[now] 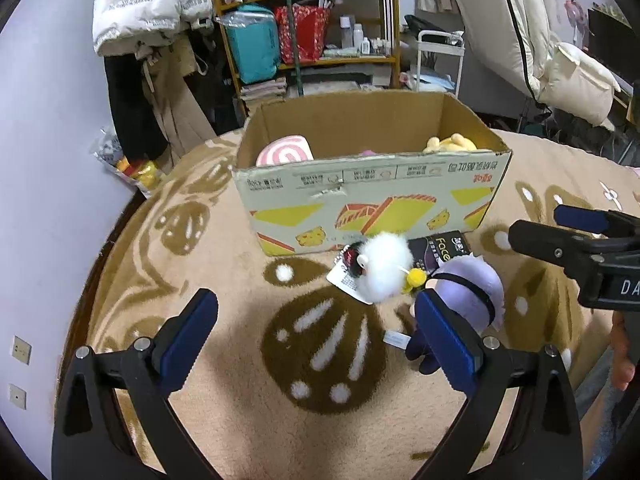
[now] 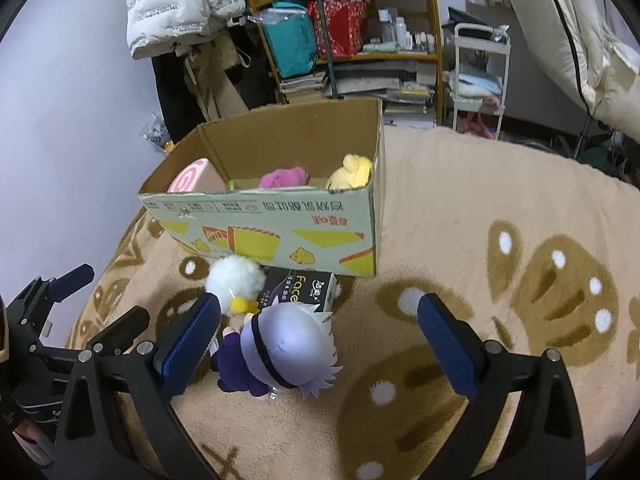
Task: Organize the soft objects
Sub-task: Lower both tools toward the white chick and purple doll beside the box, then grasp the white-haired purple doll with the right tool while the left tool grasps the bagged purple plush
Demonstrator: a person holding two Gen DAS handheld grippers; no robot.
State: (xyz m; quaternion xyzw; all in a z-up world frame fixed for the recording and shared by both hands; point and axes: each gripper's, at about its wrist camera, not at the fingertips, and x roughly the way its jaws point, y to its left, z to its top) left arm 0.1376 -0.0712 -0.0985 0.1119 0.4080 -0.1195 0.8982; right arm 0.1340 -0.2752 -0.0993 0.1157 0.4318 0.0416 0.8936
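Hovering over the patterned blanket (image 2: pixel 460 208), both grippers are spread wide with nothing between their pads. The right gripper (image 2: pixel 320 340) is sitting low and close to the purple-haired doll (image 2: pixel 288 352), which is lying on the blanket at about 7 o'clock from the cardboard box (image 2: pixel 280 236). The doll's head is lying nearer the left pad than the right, so the jaws are not yet centred on it; my judgement is that this gripper is lining up for the next pick.

The left gripper (image 1: pixel 316 336) is hanging over bare blanket, its right pad just beside the doll in the left wrist view. It is probably standing off to leave room for the other gripper, whose fingers are showing at 3 o'clock of that view.

The white fluffy toy (image 1: pixel 384 268) is lying just beyond the doll, touching or nearly touching the dark tissue pack (image 1: pixel 436 250), which is lying against the front wall of the box. Both are sitting close to the box, likely so that each carry is short.

Inside the box, three soft things are already lying: the pink swirl cushion (image 2: pixel 192 178) at the 9 o'clock end, the magenta plush (image 2: pixel 284 178) in the middle, and the yellow plush (image 2: pixel 352 174) at the 3 o'clock end. They are spaced along the floor, leaving gaps for more. Two soft items are remaining outside, so the task is looking roughly past halfway.
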